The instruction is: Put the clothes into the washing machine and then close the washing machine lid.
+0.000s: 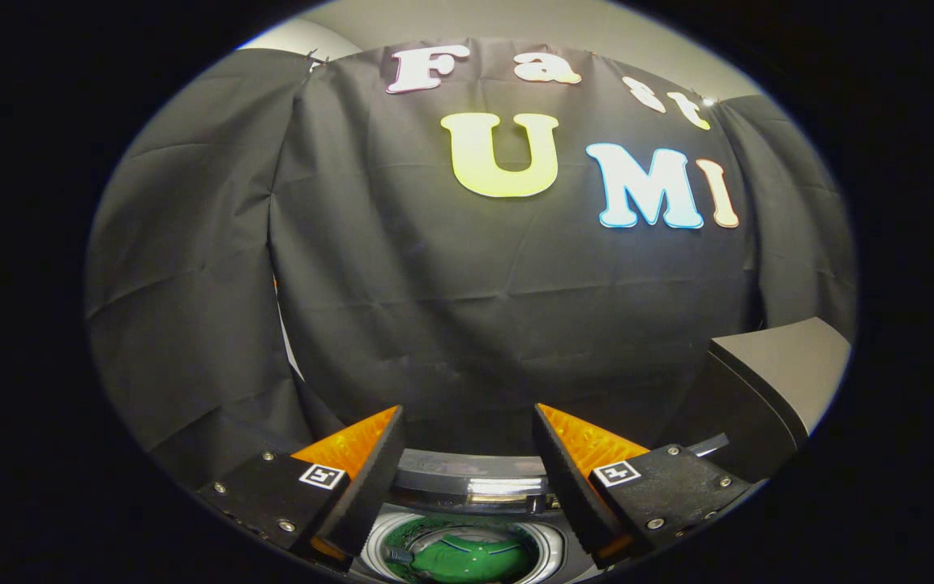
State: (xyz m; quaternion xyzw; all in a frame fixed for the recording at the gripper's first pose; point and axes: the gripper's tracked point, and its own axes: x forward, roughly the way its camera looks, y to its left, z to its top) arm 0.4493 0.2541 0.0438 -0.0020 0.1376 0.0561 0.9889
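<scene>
My gripper (467, 426) is open, its two fingers spread wide with nothing between them. Below and between the fingers lies the washing machine's round opening (459, 556), with a green garment (467, 560) down inside the drum. The machine's raised lid (471, 474) shows as a curved dark band with a glossy edge just beyond the opening, between the fingertips. I am hovering above the machine, looking toward the black cloth wall.
A dark grey box-like thing (783, 365) with a flat top stands to the right of the right finger. The black cloth wall (475, 308) hangs close behind the machine.
</scene>
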